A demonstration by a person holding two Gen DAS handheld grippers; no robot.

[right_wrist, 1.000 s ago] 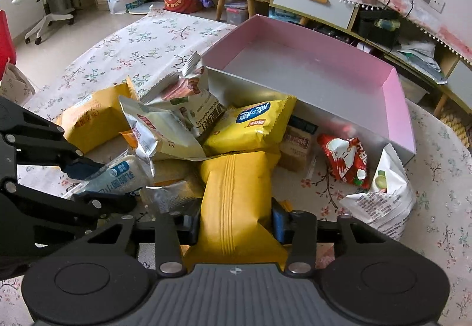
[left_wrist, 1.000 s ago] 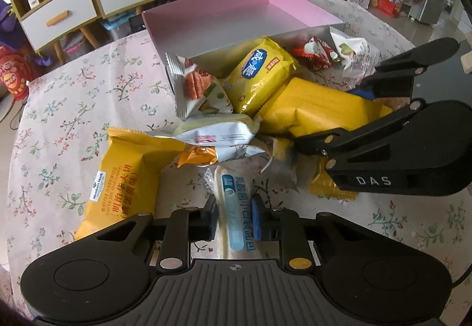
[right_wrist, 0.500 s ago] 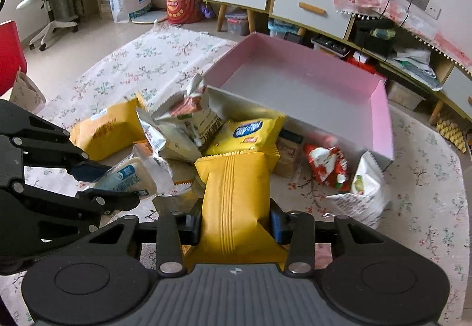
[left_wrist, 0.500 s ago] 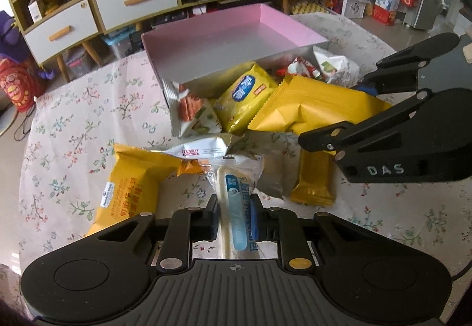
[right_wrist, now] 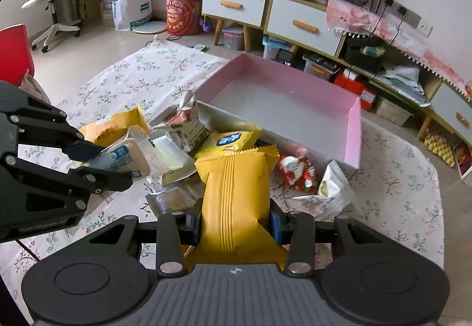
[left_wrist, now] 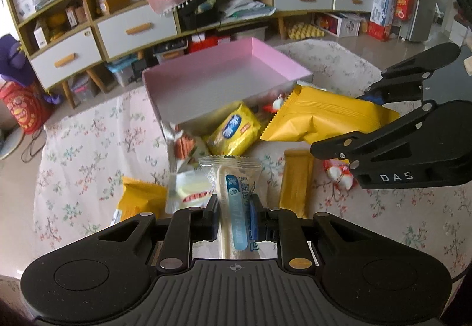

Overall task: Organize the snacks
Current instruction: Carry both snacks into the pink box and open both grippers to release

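My left gripper (left_wrist: 234, 215) is shut on a clear-wrapped white bread stick with a blue label (left_wrist: 231, 193), held up above the table. That same packet (right_wrist: 121, 159) shows at the left of the right wrist view, between the left gripper's fingers. My right gripper (right_wrist: 234, 222) is shut on a large yellow snack bag (right_wrist: 234, 187), also lifted; the bag (left_wrist: 321, 119) hangs at the right of the left wrist view. Beyond both sits an empty pink box (right_wrist: 283, 101) (left_wrist: 224, 81). A pile of snack packets lies in front of it.
On the floral tablecloth (right_wrist: 132, 75) lie a yellow packet with a blue logo (left_wrist: 234, 131), a red wrapper (right_wrist: 298, 172), a white pouch (right_wrist: 333, 190), a flat yellow bag (right_wrist: 112, 127) and a yellow bar (left_wrist: 295, 181). Cabinets with drawers (right_wrist: 303, 25) stand behind.
Both grippers have risen with their packets, and the pile and table look farther below. The bread stick has come clear of the other packets. Neither grip has altered.
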